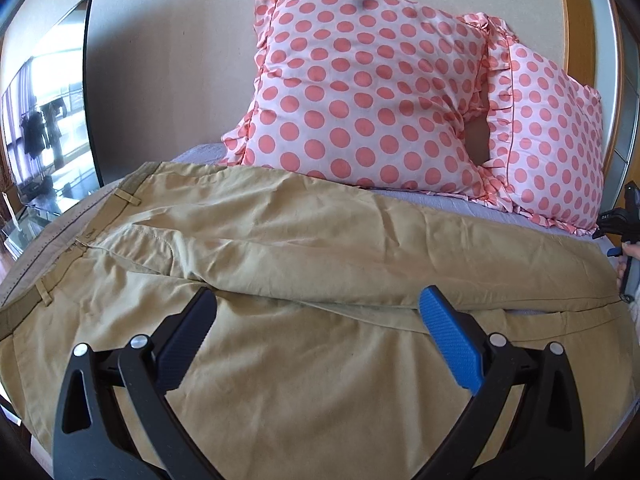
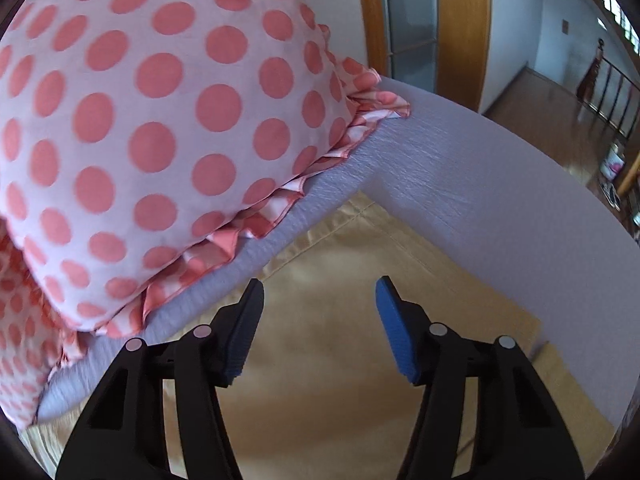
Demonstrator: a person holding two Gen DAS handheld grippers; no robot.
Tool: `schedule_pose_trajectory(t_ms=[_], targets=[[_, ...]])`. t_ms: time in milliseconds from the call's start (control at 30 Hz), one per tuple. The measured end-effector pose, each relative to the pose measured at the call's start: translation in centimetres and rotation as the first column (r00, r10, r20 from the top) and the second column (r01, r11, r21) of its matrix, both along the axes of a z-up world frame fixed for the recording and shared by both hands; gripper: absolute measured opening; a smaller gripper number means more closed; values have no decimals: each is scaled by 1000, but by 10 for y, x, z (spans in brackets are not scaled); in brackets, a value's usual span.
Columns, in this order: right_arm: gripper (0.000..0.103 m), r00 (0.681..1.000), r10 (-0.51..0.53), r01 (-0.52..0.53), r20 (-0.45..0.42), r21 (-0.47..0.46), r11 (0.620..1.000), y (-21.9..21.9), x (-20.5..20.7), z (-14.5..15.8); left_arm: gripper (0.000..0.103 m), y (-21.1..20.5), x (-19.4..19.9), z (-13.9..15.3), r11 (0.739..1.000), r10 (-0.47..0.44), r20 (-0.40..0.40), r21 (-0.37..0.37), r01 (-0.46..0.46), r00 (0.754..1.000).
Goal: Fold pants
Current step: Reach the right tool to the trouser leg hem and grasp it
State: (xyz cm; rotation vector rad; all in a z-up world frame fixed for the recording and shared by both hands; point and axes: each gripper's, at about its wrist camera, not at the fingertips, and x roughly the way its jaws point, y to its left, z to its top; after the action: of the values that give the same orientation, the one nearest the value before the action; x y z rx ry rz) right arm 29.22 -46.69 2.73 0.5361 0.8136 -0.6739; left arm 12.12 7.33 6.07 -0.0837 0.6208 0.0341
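Note:
Tan pants (image 1: 304, 240) lie spread flat on the bed, waistband at the left, legs running right, one leg lying over the other. My left gripper (image 1: 320, 300) is open and empty, hovering just above the crotch and upper leg area. My right gripper (image 2: 320, 292) is open and empty above the leg cuffs (image 2: 360, 240), whose hem corner lies on the lavender sheet. In the left wrist view the right gripper (image 1: 626, 240) shows at the far right edge, held by a hand.
Two pink polka-dot pillows (image 1: 372, 88) (image 2: 152, 128) stand against the wall just beyond the pants. The lavender bed sheet (image 2: 480, 184) ends at an edge on the right, with wooden floor beyond. A TV (image 1: 48, 112) stands left of the bed.

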Motion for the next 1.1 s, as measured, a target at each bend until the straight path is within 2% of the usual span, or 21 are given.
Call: schedule_pose_trajectory(t_ms=[100,167,267,367,400,433,500,533,633,767,833,900,967,1033,1100], targets=[[61,997,-62,63,-50,13,998,-10,25,-13,101,1,7,-9,999,-33,-38,-25,32,999],[61,992,-85,86,-88,8,996,-13,38,-22,101,1,7,-10,998,-48,-32,-36,46,998],[62,985,-124,120,-117,-39,992,-17,48,-28,101,0,8,-12,998,-55,-43,-37,54,998],[59,984,-122,110,-127,-91,990,-18,52,-31,101,3,10,-14,996,-59,-60,-64,55,996],[48,987,-114,103,-110,-103,989,-15,49,-31,101,5,11,-15,996,-57,-65,-75,52,996],[32,991,-100,89,-89,-114,989,-18,46,-33,101,7,11,-16,995,-56,-68,-87,50,996],[15,997,-63,58,-49,-108,992,-17,37,-33,101,10,12,-17,993,-55,-74,-109,46,996],[8,999,-50,49,-11,-75,996,-20,30,-34,101,12,13,-18,992,-54,-77,-121,44,996],[5,987,-18,7,161,66,998,-31,-8,-29,101,16,14,-21,987,-55,-86,-155,41,995],[5,917,66,-108,392,85,991,-18,-96,-2,101,18,14,-21,983,-60,-85,-177,44,995],[5,883,82,-151,462,114,982,-6,-152,1,101,17,13,-21,983,-65,-82,-178,49,994],[5,878,75,-169,472,159,973,10,-200,-4,101,16,14,-21,981,-76,-80,-185,60,994],[5,891,58,-173,450,219,960,13,-229,-22,101,16,14,-22,977,-94,-77,-199,77,993],[6,904,38,-179,427,294,939,14,-244,-30,101,14,14,-21,974,-112,-71,-208,95,991],[15,911,8,-170,412,357,919,10,-245,-40,101,14,9,-18,976,-102,-51,-199,90,993]])
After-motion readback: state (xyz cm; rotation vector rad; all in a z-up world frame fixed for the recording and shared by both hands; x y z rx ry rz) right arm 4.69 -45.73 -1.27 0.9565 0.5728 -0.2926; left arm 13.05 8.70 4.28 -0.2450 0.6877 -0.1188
